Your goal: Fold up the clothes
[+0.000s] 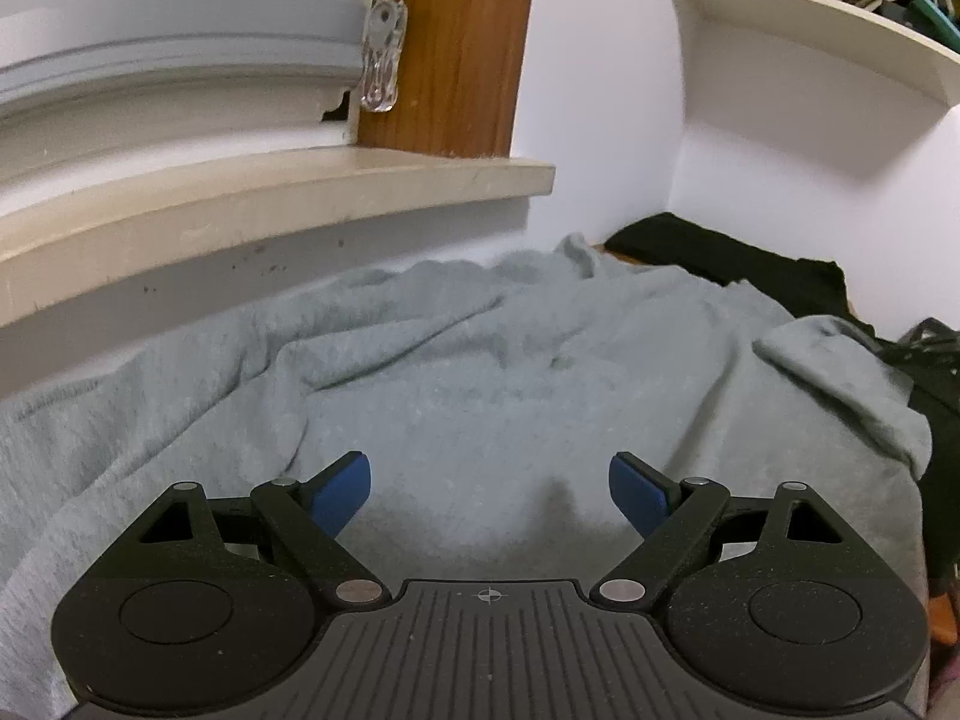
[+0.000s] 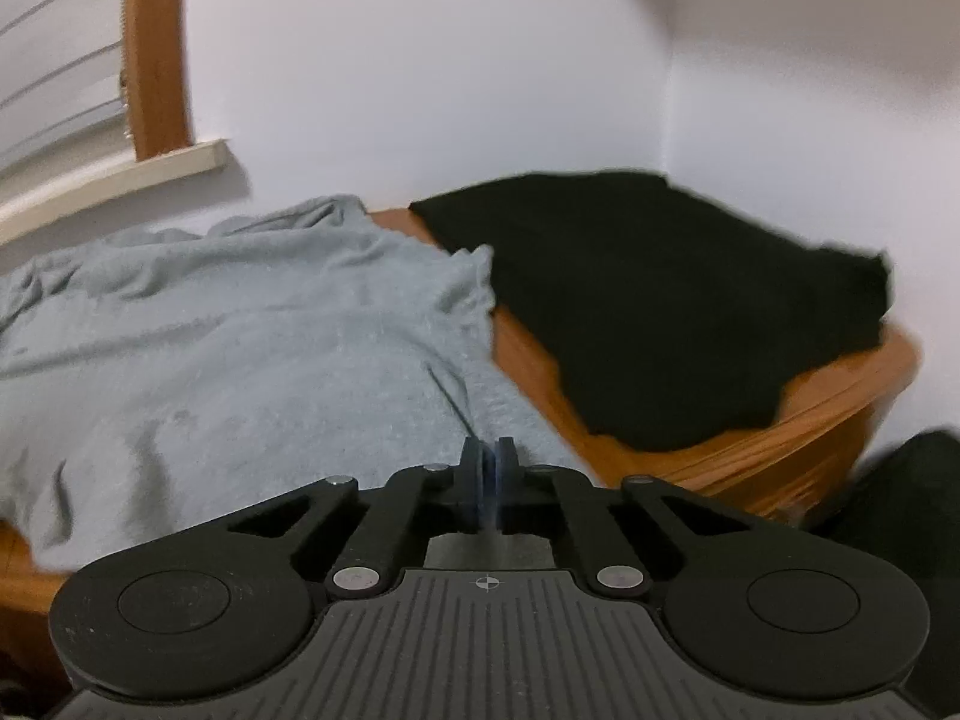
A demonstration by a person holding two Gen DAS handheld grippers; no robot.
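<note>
A light grey sweatshirt-like garment (image 1: 480,372) lies rumpled across the wooden table, with a folded-over flap at its right side (image 1: 840,378). My left gripper (image 1: 489,480) hovers just above the garment's middle, its blue pads (image 1: 342,492) wide apart and nothing between them. In the right wrist view the same grey garment (image 2: 240,330) fills the left half. My right gripper (image 2: 489,456) is shut at the garment's right edge. A dark crease (image 2: 450,396) in the fabric runs straight into its closed pads, so it appears pinched on the cloth.
A black garment (image 2: 660,300) lies folded on the table's far right corner (image 2: 780,438). White walls close the back and right. A windowsill (image 1: 270,192) with a wooden frame juts out at left, and a shelf of books (image 1: 810,30) hangs above. Dark items (image 1: 936,360) sit off the right edge.
</note>
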